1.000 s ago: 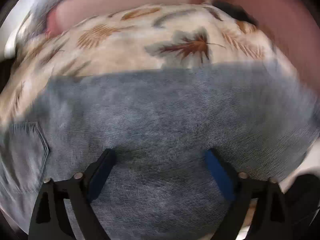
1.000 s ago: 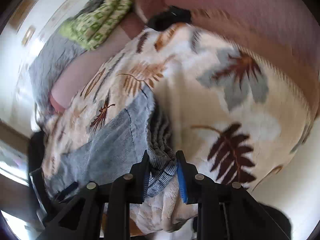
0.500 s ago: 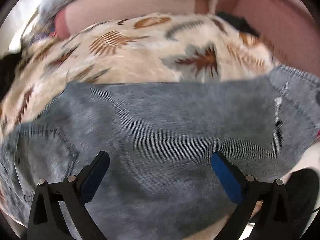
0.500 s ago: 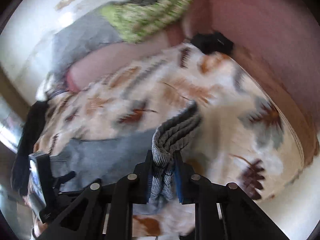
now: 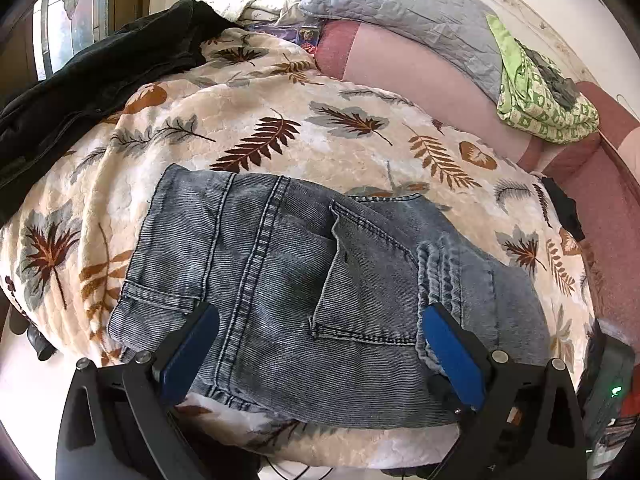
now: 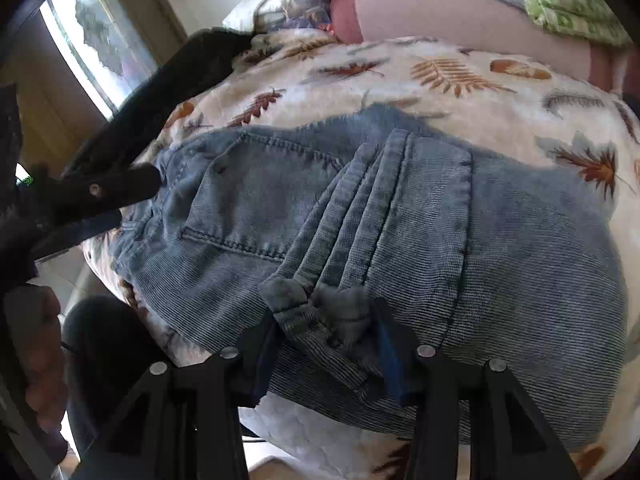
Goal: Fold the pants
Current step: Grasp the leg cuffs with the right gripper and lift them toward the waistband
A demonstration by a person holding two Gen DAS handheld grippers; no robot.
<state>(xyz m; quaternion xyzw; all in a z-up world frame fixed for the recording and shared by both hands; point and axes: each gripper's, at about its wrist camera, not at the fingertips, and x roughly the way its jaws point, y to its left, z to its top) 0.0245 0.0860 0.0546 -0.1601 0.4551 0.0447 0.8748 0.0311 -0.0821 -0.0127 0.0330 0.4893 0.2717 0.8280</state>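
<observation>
Grey-blue jeans [image 5: 280,260] lie folded over on a leaf-patterned blanket [image 5: 280,132], back pockets up. My left gripper [image 5: 318,316] hovers open over their near edge with nothing between its fingers; one of its black fingers [image 6: 100,188] shows at the left of the right wrist view. My right gripper [image 6: 326,320] is low over the jeans [image 6: 520,260]. Its jaws are opening, and the bunched leg hems [image 6: 320,304] lie loosely between the pads. The same hems [image 5: 436,272] rest on top of the seat in the left wrist view.
A black garment [image 5: 100,68] lies at the blanket's far left. Behind stand a pink sofa back [image 5: 420,76], a grey quilted pillow [image 5: 400,4] and a green patterned cloth [image 5: 536,96]. A small black item [image 5: 564,208] sits at the right. A person's hand [image 6: 40,360] shows lower left.
My right gripper carried the leg hems across onto the seat of the jeans and its jaws have widened. My left gripper drew back, so the whole folded jeans show.
</observation>
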